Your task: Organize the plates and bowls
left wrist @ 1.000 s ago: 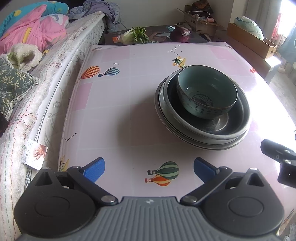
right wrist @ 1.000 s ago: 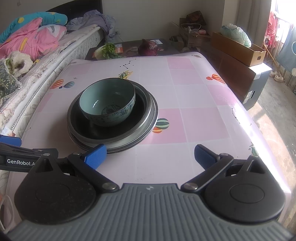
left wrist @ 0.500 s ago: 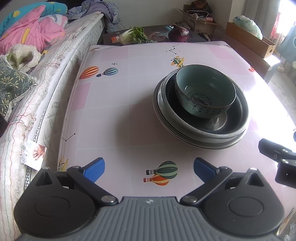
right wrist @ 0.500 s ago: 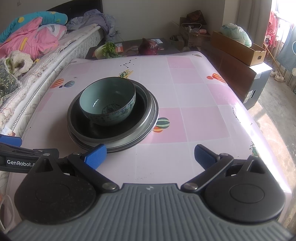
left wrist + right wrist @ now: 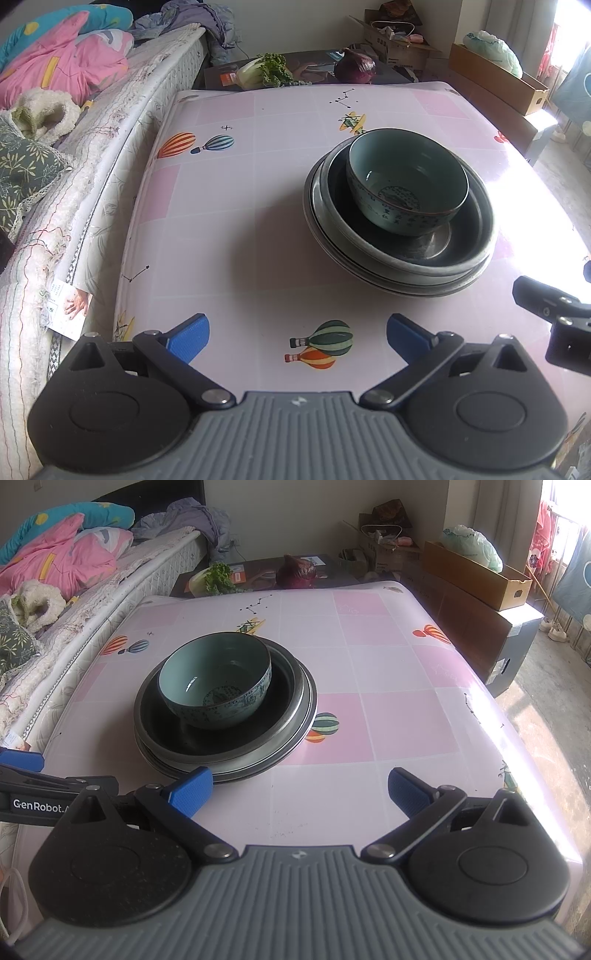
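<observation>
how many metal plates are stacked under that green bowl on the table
3 by the rims that show, though more may be hidden: nested metal plates in one stack mid-table, the green bowl sitting in the top one.

Teal bowl [image 5: 406, 188] upright atop seemingly metal plates [image 5: 399, 266]

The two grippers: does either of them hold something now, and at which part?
Nothing is held. The left gripper and the right gripper are both open and empty above the table, apart from the bowl stacked on the plates.
</observation>
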`<state>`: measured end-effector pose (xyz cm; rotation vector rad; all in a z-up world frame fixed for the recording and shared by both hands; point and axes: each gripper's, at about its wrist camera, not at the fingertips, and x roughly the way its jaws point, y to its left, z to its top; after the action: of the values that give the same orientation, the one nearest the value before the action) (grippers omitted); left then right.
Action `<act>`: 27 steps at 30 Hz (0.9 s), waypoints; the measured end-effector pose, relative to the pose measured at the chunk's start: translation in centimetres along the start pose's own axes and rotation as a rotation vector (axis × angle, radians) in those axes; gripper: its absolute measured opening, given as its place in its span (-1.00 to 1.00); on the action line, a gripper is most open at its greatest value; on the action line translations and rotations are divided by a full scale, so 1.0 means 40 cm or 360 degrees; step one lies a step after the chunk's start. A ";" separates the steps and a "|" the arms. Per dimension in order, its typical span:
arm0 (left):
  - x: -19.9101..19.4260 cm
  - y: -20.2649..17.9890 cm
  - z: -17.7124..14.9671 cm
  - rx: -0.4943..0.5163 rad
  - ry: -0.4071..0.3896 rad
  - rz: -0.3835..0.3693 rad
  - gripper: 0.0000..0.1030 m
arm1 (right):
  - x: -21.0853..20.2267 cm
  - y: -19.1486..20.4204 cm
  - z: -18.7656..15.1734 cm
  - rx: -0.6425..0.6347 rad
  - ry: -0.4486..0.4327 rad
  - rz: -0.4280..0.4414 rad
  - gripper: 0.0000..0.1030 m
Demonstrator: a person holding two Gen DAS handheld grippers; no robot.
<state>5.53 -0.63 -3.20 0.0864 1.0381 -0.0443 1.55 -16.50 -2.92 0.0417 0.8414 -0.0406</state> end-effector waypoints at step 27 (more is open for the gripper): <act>-0.002 -0.002 0.000 0.0003 -0.0004 0.0000 0.99 | 0.002 0.001 -0.005 0.0000 0.0004 0.0000 0.97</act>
<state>5.48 -0.69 -3.15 0.0881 1.0354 -0.0457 1.47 -16.44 -3.11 0.0420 0.8436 -0.0406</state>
